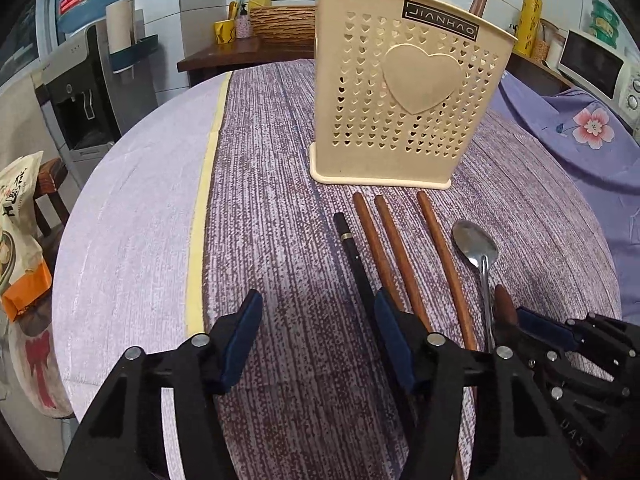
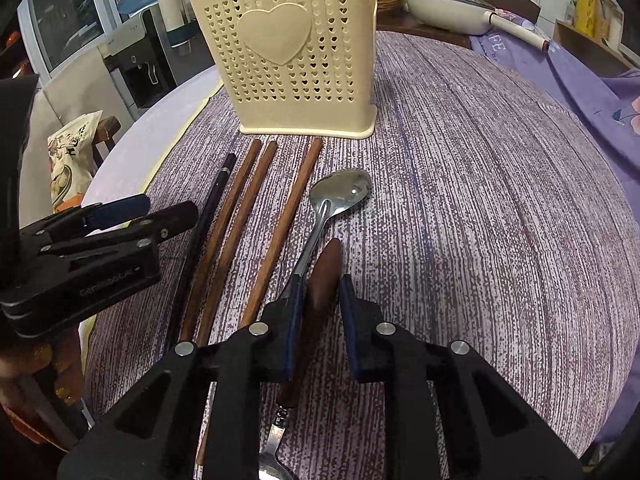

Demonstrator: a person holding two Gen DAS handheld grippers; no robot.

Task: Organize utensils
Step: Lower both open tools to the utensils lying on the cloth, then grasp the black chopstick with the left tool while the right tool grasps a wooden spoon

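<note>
A cream utensil holder (image 1: 404,100) with heart holes stands on the table; it also shows in the right wrist view (image 2: 292,52). In front of it lie a black chopstick (image 1: 354,252), three brown wooden chopsticks (image 1: 394,256), a metal spoon (image 1: 476,248) and a wooden-handled utensil (image 2: 326,276). My left gripper (image 1: 316,308) is open above the cloth, left of the chopsticks. My right gripper (image 2: 320,300) is open, its fingers on either side of the wooden handle without gripping it. Two utensils stick out of the holder.
A striped purple cloth (image 1: 272,200) covers the round table. A floral purple cloth (image 1: 580,128) lies at the right. A water dispenser (image 1: 80,92), a food bag (image 1: 20,220) and a white pan (image 2: 452,4) are around the table.
</note>
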